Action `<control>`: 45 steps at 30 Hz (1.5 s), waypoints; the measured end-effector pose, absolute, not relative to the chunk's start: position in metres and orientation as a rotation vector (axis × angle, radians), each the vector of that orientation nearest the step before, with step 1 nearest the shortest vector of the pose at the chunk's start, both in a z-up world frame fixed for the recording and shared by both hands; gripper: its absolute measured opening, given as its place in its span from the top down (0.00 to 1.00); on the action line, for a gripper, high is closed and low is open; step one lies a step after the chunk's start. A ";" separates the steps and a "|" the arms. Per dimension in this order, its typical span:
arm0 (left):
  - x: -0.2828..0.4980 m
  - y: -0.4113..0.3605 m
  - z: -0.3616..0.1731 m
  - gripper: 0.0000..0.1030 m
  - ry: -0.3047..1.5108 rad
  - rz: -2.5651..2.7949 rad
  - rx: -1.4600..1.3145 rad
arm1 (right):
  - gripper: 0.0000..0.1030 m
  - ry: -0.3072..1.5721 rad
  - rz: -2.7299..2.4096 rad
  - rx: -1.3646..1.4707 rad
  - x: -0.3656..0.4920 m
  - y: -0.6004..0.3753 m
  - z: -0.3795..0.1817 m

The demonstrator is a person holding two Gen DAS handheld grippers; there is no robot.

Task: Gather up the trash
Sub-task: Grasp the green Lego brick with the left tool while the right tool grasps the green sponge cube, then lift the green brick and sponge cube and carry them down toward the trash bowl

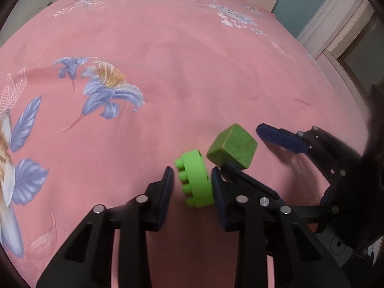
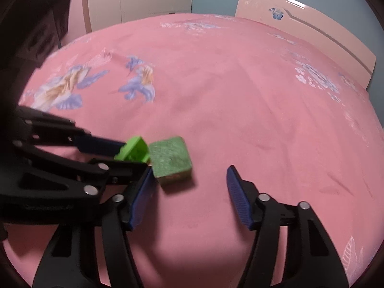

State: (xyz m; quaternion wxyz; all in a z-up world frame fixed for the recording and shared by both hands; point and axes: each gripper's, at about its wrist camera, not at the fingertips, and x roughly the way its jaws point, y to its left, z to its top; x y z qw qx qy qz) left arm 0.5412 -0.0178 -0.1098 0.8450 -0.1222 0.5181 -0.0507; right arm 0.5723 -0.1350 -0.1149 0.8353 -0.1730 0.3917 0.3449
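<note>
Grippers sat low in both frames! Left gripper (image 1: 190, 187) had its jaws round the brick (image 1: 195, 179) at lower centre of the left view, right pad touching it, left pad just clear, so a loose bracket and no firm pinch yet. Right gripper (image 2: 189, 192) gaped wide at lower centre of the right view, holding nothing. The cube (image 2: 171, 159) lay just ahead of its left finger, touching the brick (image 2: 133, 149), on the pink bedspread (image 1: 192, 72). The danger, as I judged it: two grippers crowded one spot, so closing on the brick might nudge the cube away, or the fingers might clash on the soft bedding.
</note>
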 end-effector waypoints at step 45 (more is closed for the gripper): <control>0.332 -0.018 0.104 0.78 0.822 -0.232 0.088 | 0.70 0.720 0.515 -0.278 0.352 -0.195 0.087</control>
